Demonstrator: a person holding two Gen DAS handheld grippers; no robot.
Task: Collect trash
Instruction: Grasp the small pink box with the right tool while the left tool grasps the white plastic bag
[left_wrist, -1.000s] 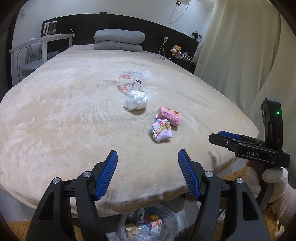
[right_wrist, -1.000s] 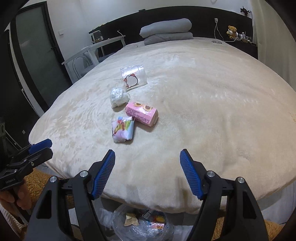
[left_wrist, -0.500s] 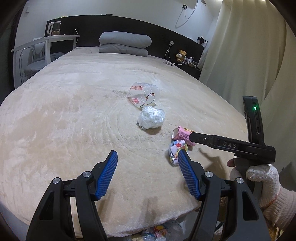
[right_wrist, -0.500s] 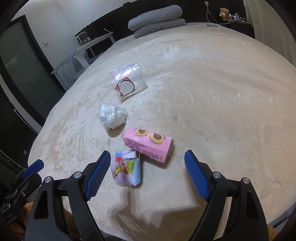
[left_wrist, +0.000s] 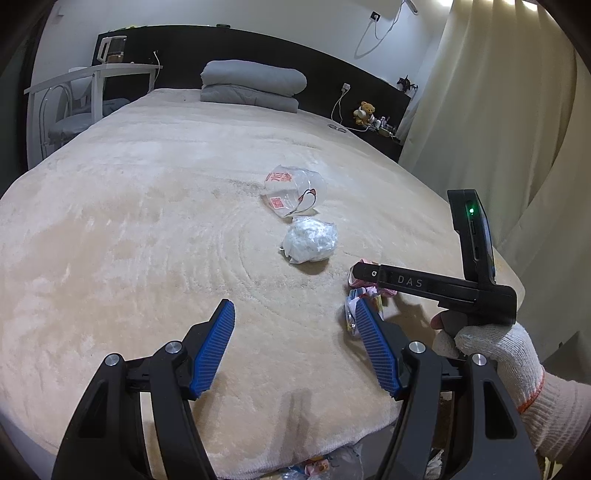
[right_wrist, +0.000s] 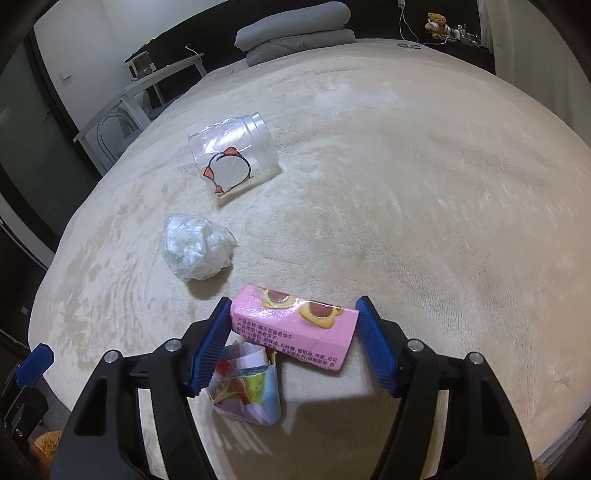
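On the beige bed (right_wrist: 406, 184) lies a pink snack box (right_wrist: 291, 325). My right gripper (right_wrist: 295, 304) is closing on it, one blue pad touching each end; the box still rests on the blanket. A crumpled colourful wrapper (right_wrist: 247, 391) lies just under the left finger. Farther back are a white crumpled bag (right_wrist: 195, 251) and a clear plastic cup (right_wrist: 232, 158) on its side. My left gripper (left_wrist: 293, 304) hovers open over bare blanket with nothing between its pads. From there the right gripper (left_wrist: 364, 273) hides most of the box.
A gloved hand (left_wrist: 491, 347) holds the right gripper. A trash bag (left_wrist: 325, 465) sits on the floor below the bed's near edge. Folded grey bedding (left_wrist: 255, 85) lies at the headboard, a white desk (left_wrist: 92, 74) stands left, curtains (left_wrist: 498, 110) hang right.
The right gripper moved forward and down over the bed to the pink box, and its jaws came in around it. The left gripper shifted slightly forward over the bed.
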